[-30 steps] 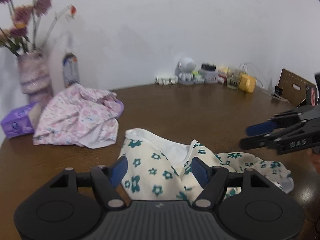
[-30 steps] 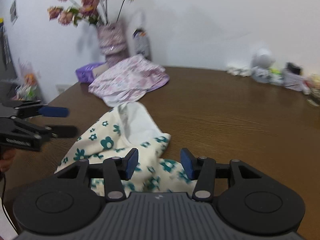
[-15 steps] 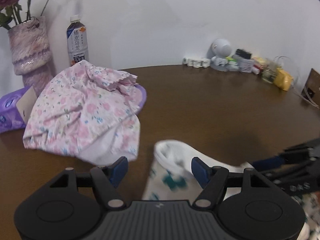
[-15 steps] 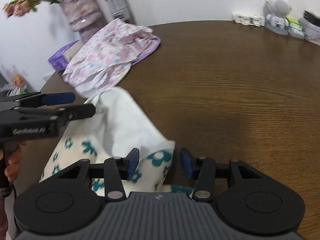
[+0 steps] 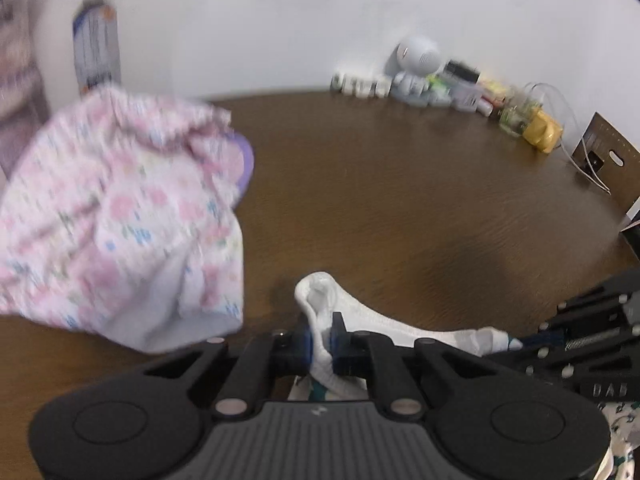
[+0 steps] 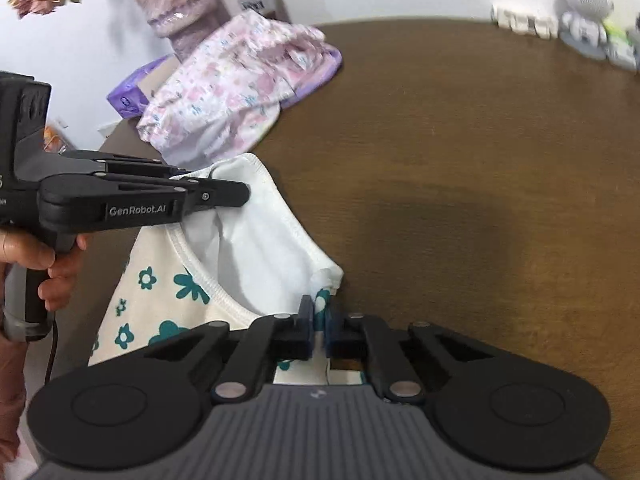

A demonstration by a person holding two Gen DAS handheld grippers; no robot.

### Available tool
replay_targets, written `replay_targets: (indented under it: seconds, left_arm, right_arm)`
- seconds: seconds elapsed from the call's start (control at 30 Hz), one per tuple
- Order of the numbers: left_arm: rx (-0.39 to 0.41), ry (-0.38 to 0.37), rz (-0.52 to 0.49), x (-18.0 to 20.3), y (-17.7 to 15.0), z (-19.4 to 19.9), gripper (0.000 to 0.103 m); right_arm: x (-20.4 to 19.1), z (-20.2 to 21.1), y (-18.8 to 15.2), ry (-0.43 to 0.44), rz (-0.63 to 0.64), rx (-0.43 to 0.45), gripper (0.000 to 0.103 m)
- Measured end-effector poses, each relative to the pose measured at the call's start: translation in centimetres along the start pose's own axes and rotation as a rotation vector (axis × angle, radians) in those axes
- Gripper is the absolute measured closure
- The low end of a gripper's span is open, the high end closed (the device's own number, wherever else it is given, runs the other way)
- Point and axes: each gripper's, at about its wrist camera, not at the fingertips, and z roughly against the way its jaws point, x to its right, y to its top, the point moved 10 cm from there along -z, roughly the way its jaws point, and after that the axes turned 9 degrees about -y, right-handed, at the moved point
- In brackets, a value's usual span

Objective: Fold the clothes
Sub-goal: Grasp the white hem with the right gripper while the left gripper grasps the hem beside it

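A cream garment with teal flowers (image 6: 160,304) lies on the brown table (image 6: 480,160), its white inside turned up at the collar. My left gripper (image 5: 322,340) has its jaws closing on one collar corner, and the pads press on the white cloth (image 5: 320,292). In the right wrist view the left gripper (image 6: 240,194) comes in from the left, held by a hand (image 6: 48,268). My right gripper (image 6: 318,328) has its jaws closing on the other collar corner, with the cloth pinched between the pads. The right gripper (image 5: 516,342) also shows at the right of the left wrist view.
A crumpled pink floral garment (image 5: 120,216) lies at the back left. Behind it stand a vase of flowers (image 6: 176,4), a bottle (image 5: 96,48) and a purple tissue pack (image 6: 128,92). A white figure (image 5: 418,56), small jars and a brown card (image 5: 604,160) line the far edge.
Both grippers have moved forward and down to the collar edge and gone from open to shut on it. The collar is now drawn taut between them.
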Motion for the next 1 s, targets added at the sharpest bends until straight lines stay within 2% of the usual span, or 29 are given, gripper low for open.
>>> replay_targets:
  seconds: [0.1, 0.17, 0.27, 0.33, 0.4, 0.5, 0.57, 0.63, 0.7, 0.73, 0.87, 1.0]
  left_arm:
    - [0.117, 0.025, -0.056, 1.0, 3.0, 2.8, 0.097]
    - [0.228, 0.062, -0.111, 2.2, 6.8, 5.9, 0.097]
    - [0.460, 0.134, -0.180, 4.8, 14.9, 13.0, 0.097]
    - [0.645, 0.143, -0.219, 7.7, 19.8, 19.2, 0.097]
    - [0.826, 0.174, -0.288, 11.2, 23.3, 25.6, 0.097]
    - [1.019, 0.240, -0.375, 15.7, 24.6, 33.0, 0.097]
    - [1.071, 0.280, -0.436, 17.9, 23.4, 35.5, 0.097]
    - [1.054, 0.333, -0.502, 19.2, 20.9, 35.8, 0.097]
    - [0.979, 0.378, -0.563, 19.8, 17.6, 34.3, 0.096]
    - [0.917, 0.392, -0.578, 19.7, 15.5, 32.8, 0.096]
    - [0.607, 0.343, -0.558, 18.0, 4.6, 24.6, 0.096]
    - [0.340, 0.198, -0.442, 16.6, -7.4, 16.6, 0.096]
  right_arm:
    - [0.5, 2.8, 3.1, -0.063, 0.047, 0.111, 0.100]
    - [0.9, 5.2, 5.7, -0.112, 0.076, 0.192, 0.100]
    - [1.2, 13.0, 13.0, -0.266, 0.140, 0.440, 0.101]
    - [1.0, 21.0, 18.2, -0.353, 0.143, 0.646, 0.101]
    - [0.1, 29.4, 21.5, -0.397, 0.144, 0.837, 0.101]
    - [-2.7, 39.3, 22.0, -0.488, 0.240, 1.084, 0.101]
    - [-4.1, 41.6, 20.1, -0.508, 0.308, 1.140, 0.101]
    - [-5.5, 43.9, 18.3, -0.527, 0.377, 1.194, 0.101]
    - [-5.8, 42.7, 15.7, -0.511, 0.429, 1.155, 0.101]
    - [-5.7, 41.3, 14.1, -0.490, 0.446, 1.114, 0.101]
    - [-4.3, 31.7, 5.3, -0.332, 0.464, 0.844, 0.101]
    - [-2.6, 21.9, -4.9, -0.192, 0.438, 0.575, 0.101]
